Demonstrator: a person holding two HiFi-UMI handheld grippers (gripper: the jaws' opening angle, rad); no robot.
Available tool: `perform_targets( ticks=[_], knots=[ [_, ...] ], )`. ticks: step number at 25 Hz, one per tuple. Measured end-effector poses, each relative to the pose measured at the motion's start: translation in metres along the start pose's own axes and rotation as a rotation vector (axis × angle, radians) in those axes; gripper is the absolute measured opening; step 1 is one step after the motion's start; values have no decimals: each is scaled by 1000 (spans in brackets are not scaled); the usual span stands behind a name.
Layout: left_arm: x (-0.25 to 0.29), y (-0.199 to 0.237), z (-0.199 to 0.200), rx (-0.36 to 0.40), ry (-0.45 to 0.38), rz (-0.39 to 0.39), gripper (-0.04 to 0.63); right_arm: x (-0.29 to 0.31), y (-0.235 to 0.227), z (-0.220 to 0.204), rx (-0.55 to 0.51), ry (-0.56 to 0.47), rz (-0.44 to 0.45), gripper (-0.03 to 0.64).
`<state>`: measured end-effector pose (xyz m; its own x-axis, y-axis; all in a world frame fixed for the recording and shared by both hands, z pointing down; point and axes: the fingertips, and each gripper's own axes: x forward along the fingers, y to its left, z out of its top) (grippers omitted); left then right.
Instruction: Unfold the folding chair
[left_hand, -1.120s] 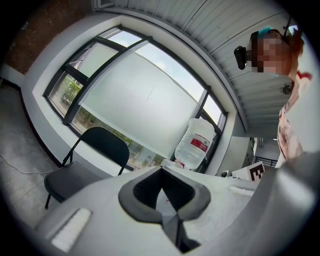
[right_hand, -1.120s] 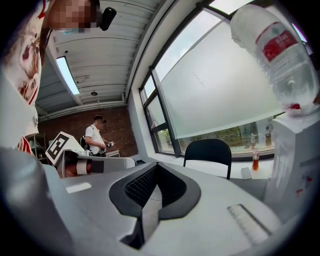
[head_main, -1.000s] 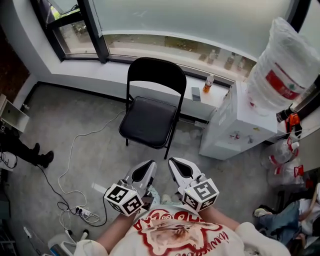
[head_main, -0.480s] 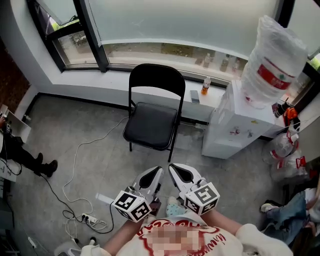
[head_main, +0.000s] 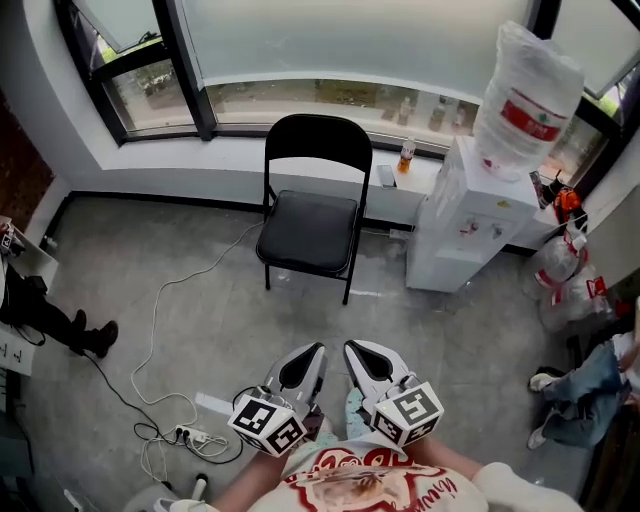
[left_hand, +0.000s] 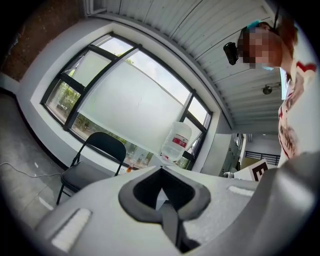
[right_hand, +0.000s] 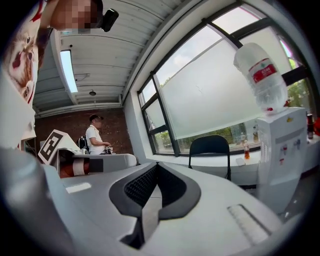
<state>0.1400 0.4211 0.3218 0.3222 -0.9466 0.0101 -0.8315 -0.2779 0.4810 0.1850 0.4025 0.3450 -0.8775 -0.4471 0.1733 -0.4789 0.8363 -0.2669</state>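
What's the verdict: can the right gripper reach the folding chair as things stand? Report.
Probably not yet. The right gripper, jaws shut, is by the person's chest, and floor lies between it and the folding chair. Nothing blocks it; stepping closer should do.

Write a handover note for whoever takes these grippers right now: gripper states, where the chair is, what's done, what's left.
Left gripper: jaws shut, empty, held close to the person's chest.
Right gripper: jaws shut, empty, beside the left one.
Folding chair: stands open on the floor by the window, left of the water dispenser, well apart from both grippers.
Done: chair unfolded.
Left: apparently nothing.
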Motion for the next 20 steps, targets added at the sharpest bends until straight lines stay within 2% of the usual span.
perform_targets(
  ticks=[4,8,15,20],
  knots=[
    [-15,-21,-11,9,25,-59,0,-25,17,-17,9,5,-26,24],
    [-21,-40,-10,56,33,-95,0,-31,24,-5,-12,-26,-7,23],
    [-19,-62,0,108,1,-97,0,-42,33,25,-97,-49,16,23],
    [-17,-63,-1,104,-13,-74,0,-50,27,28,-88,-45,31,23]
  ],
)
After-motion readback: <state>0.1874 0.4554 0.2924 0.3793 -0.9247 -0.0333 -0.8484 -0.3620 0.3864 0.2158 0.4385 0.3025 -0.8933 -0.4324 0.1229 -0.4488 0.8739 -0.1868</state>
